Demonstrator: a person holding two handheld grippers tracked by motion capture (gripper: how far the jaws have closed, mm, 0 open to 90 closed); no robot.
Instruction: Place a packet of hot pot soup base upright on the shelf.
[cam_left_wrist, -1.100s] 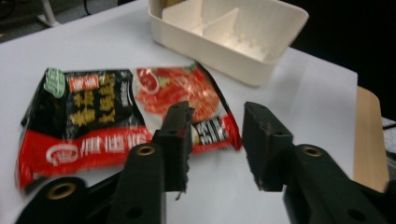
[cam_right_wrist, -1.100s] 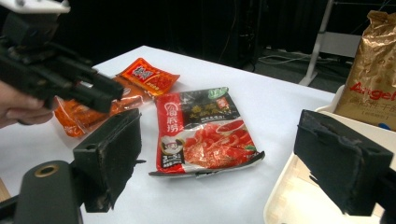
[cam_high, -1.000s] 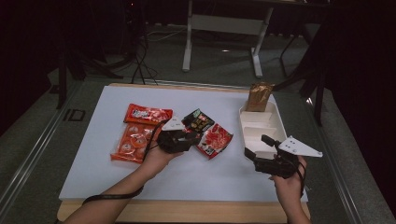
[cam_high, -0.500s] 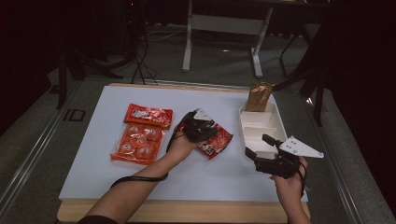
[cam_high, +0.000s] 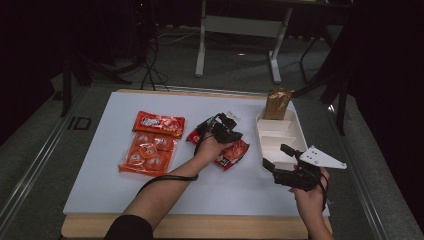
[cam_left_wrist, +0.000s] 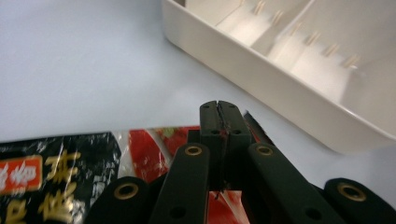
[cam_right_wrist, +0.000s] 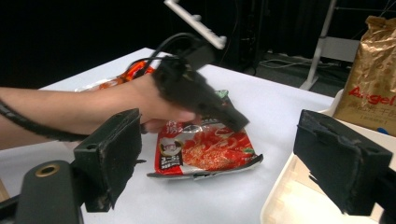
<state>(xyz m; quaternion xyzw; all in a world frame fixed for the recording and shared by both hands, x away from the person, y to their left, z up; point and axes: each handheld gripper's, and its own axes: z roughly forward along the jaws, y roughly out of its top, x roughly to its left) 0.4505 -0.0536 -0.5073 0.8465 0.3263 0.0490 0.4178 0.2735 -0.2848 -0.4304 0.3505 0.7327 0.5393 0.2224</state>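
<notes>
A red and black noodle packet (cam_high: 234, 153) lies on the white table (cam_high: 150, 195) left of the cream tray (cam_high: 260, 131). My left gripper (cam_high: 229, 131) is on the packet's far edge; its jaws have just been closing and now meet. In the left gripper view the left gripper (cam_left_wrist: 219, 112) pinches the thin film of the packet (cam_left_wrist: 149, 154), close to the tray's wall (cam_left_wrist: 280, 88). My right gripper (cam_high: 276, 156) hovers open over the tray's near end with nothing in it. In the right gripper view the right gripper (cam_right_wrist: 229, 158) faces the packet (cam_right_wrist: 205, 149) and the left hand.
Two orange snack packs (cam_high: 159, 124) (cam_high: 147, 152) lie at the left of the table. A brown bag (cam_high: 277, 102) stands in the tray's far end, and the bag (cam_right_wrist: 373, 79) is also in the right gripper view. Another dark packet (cam_high: 202, 129) lies under the left wrist.
The left hand has moved right, from beside the orange packs onto the noodle packet near the tray, and its jaws have closed. The right hand has stayed where it was.
</notes>
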